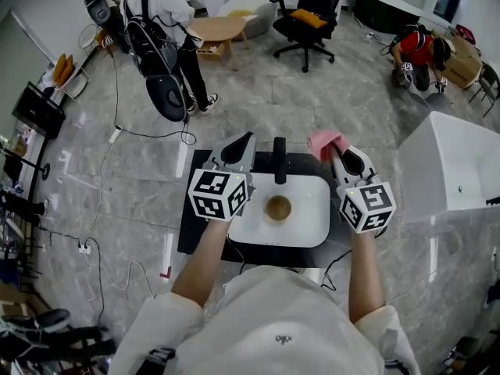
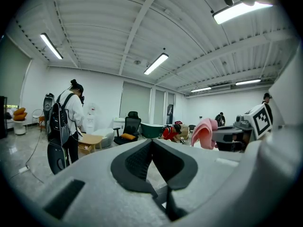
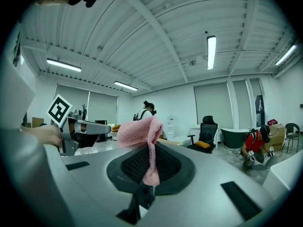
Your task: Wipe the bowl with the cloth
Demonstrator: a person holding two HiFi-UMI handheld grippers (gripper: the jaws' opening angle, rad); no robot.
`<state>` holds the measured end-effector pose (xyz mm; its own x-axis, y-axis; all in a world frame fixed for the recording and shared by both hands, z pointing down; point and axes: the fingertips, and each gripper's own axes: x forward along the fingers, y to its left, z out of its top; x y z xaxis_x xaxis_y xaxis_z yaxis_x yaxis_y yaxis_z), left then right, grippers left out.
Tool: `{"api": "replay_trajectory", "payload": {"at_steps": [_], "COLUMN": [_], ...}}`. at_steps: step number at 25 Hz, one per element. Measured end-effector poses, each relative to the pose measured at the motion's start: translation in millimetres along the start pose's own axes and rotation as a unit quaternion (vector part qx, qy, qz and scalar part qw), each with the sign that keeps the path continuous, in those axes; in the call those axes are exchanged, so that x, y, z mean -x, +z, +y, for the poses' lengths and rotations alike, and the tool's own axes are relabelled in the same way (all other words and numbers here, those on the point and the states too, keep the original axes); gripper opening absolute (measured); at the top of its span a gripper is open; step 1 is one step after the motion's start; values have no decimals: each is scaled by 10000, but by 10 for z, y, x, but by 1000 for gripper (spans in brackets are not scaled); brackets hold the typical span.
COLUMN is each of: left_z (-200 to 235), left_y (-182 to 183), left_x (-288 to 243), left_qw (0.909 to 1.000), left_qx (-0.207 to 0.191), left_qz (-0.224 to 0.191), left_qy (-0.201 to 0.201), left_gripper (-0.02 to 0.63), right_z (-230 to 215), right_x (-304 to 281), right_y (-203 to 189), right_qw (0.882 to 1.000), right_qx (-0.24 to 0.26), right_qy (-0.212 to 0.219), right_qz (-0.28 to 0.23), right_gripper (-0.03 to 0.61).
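A small brown bowl (image 1: pixel 277 207) sits in the middle of a white tray (image 1: pixel 308 229) on a black table, seen in the head view. My right gripper (image 1: pixel 334 151) is shut on a pink cloth (image 1: pixel 325 142), held up above the tray's far right corner; in the right gripper view the cloth (image 3: pixel 141 132) hangs from between the closed pads. My left gripper (image 1: pixel 244 144) is shut with nothing in it, raised over the tray's far left side. In the left gripper view its jaws (image 2: pixel 152 148) meet, and the pink cloth (image 2: pixel 205 133) shows to the right.
A black upright post (image 1: pixel 280 161) stands at the tray's far edge. A person with a backpack (image 1: pixel 160 30) stands beyond the table by a low wooden table (image 1: pixel 217 30). An office chair (image 1: pixel 309 16) and a white tub (image 1: pixel 449 166) lie further off. Cables run over the floor at left.
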<state>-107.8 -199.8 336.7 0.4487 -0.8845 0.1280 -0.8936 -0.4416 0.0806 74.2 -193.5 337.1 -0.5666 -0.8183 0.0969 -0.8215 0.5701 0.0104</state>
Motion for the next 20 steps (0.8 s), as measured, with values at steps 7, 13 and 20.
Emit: {"api": "replay_trajectory", "payload": {"at_steps": [7,13,20], "left_z": [18,-17,17], "left_y": [-13,-34,-48], "left_x": [24,41,87], "left_qw": [10000,10000,10000], "left_qx": [22,48,74], "left_qz": [-15,17,24], "left_qy": [-18,-11,-15], "left_gripper": [12,12,12], "right_z": [-12,-72,-20], "right_x": [36,132,133], "right_y": [-37,-71,-51], "right_qw": [9999,9998,9998], "right_qx": [-135,-135,-95], "right_qy": [-93,-140,-158], "right_qz": [0,39,43], "right_gripper": [15,15,15]}}
